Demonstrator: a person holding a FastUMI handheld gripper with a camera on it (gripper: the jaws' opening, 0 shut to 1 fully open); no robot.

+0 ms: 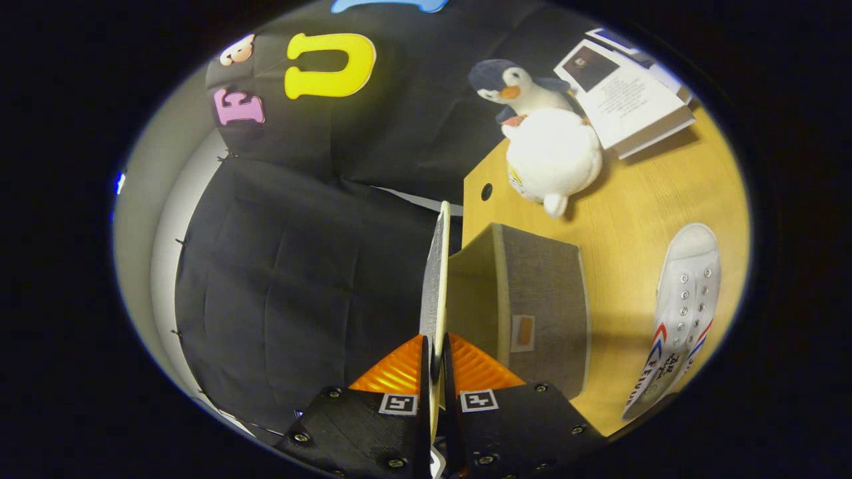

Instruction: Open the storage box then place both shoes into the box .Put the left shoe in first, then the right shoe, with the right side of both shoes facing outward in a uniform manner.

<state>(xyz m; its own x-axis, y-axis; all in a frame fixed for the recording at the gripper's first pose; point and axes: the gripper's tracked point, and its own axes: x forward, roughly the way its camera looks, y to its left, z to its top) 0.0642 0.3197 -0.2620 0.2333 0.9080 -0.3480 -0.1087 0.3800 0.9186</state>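
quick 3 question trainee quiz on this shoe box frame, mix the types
1. True or false: the gripper is shut on the lid.
2. What lies beyond the storage box, by the booklet? A) plush penguin B) mug C) ball
3. Fill in: the white ____ lies on the table beside the box.

Key: 1 true; 2 A, the plush penguin; 3 shoe.

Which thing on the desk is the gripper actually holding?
The box lid: the gripper pinches its edge. The box, shoe, penguin and booklet lie untouched.
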